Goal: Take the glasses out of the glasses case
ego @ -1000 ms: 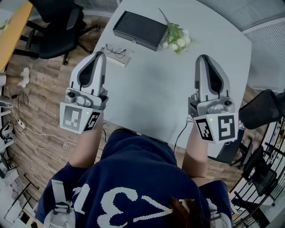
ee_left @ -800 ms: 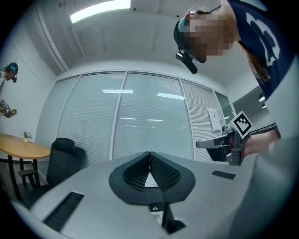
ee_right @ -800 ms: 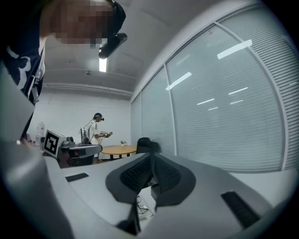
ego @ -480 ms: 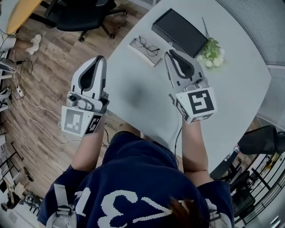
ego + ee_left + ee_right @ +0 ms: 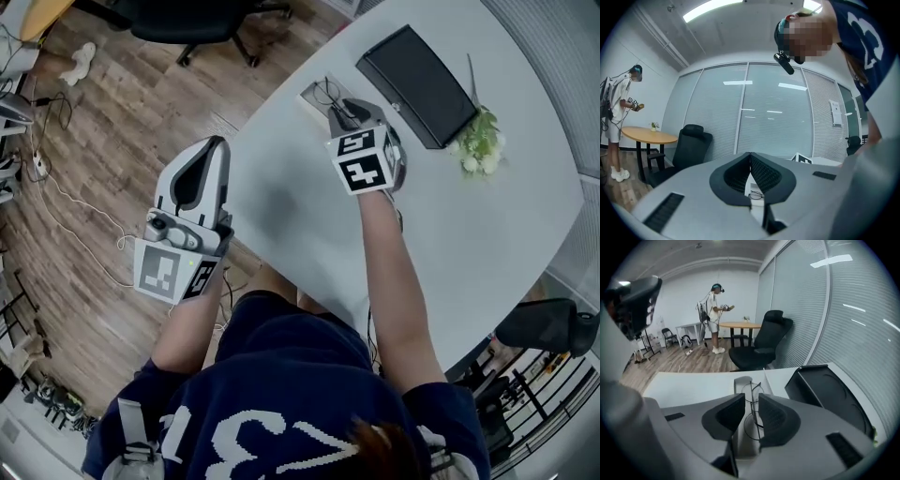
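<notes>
The wire-rimmed glasses (image 5: 327, 92) lie on an open white glasses case (image 5: 312, 97) near the table's far left edge. My right gripper (image 5: 340, 110) reaches over them. In the right gripper view its jaws stand a little apart, with the glasses (image 5: 753, 391) in the gap (image 5: 751, 400) and the case (image 5: 740, 381) beneath. I see no clamping; the gap is wider than the frame. My left gripper (image 5: 213, 143) hangs off the table's left side over the wooden floor, jaws touching (image 5: 750, 157) and holding nothing. Through it the glasses (image 5: 756, 194) show far off.
A black box (image 5: 417, 70) lies just right of the case, with a small bunch of flowers (image 5: 480, 142) beyond it. The white table's edge (image 5: 246, 136) runs close to the case. A black office chair (image 5: 761, 345) and a standing person (image 5: 712, 315) are behind.
My right gripper has swung from the table's near right side forward and left to the glasses, and its jaws have parted around them. The left gripper has barely moved.
</notes>
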Available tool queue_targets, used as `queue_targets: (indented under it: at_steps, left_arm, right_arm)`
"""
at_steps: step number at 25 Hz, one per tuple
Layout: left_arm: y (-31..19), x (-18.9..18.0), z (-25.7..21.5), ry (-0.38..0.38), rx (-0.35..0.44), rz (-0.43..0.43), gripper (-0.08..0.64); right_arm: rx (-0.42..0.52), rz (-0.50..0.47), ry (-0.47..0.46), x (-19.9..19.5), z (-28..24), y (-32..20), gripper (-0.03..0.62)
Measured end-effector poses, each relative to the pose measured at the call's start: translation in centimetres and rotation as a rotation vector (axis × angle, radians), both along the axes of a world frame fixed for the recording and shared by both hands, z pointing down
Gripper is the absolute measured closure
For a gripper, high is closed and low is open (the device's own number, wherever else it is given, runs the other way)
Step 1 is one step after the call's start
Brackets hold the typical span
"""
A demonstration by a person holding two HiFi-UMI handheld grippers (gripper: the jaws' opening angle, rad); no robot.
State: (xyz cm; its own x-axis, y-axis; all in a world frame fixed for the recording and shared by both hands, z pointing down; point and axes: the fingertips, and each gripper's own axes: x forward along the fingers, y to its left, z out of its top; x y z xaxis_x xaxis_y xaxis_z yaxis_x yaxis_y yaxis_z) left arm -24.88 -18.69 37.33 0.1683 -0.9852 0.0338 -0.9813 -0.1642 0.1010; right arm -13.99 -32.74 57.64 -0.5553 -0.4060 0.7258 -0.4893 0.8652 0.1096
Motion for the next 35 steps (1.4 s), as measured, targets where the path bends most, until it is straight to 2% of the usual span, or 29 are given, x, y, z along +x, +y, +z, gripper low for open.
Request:
queue_targets:
  at_steps: [3, 5, 9, 11, 12, 15, 23, 27, 31, 35]
  left_arm:
    - [0.2, -0.9, 0.9, 0.007, -0.02, -0.011, 0.546]
    - [0.2, -1.3, 1.4, 0.007, -0.027, -0.016, 0.545]
    - [0.4, -1.9, 2.0, 0.013, -0.037, -0.03, 0.546]
    - [0.5, -2.2, 2.0, 0.014, -0.038, -0.034, 0.546]
    - [0.6, -2.2, 1.9, 0.013, -0.037, -0.035, 0.546]
    - [0.7, -2.0, 1.3, 0.01, -0.028, -0.035, 0.546]
    - [-0.1, -2.4, -1.4, -0.023, 0.021, -0.051, 0.546]
    - [-0.2, -2.0, -3.6, -0.042, 0.062, -0.046, 0.546]
    - [-1.0, -0.4, -4.9, -0.046, 0.083, 0.007, 0.545]
    - [-2.2, 3.4, -6.0, -0.041, 0.104, 0.109, 0.546]
  right_arm:
    - [0.002, 0.0, 0.132, 0.1, 2.3, -0.9, 0.486]
    - [-0.027, -0.006, 0.177, 0.2, 3.4, -1.1, 0.486]
    - [-0.052, -0.013, 0.209, 0.1, 4.1, -1.3, 0.501]
    - [-0.055, -0.026, 0.207, -0.1, 4.0, -1.2, 0.563]
    - [-0.058, -0.032, 0.201, -0.1, 3.9, -1.1, 0.564]
    - [-0.051, -0.036, 0.129, 0.1, 2.5, -0.6, 0.565]
    - [0.04, -0.015, -0.165, -0.1, -6.5, -0.5, 0.566]
    - [0.108, 0.021, -0.247, 1.1, -10.9, -0.4, 0.565]
    - [0.148, 0.109, -0.295, 4.5, -13.9, 0.2, 0.566]
    - [0.181, 0.227, -0.317, 10.2, -15.8, 1.2, 0.566]
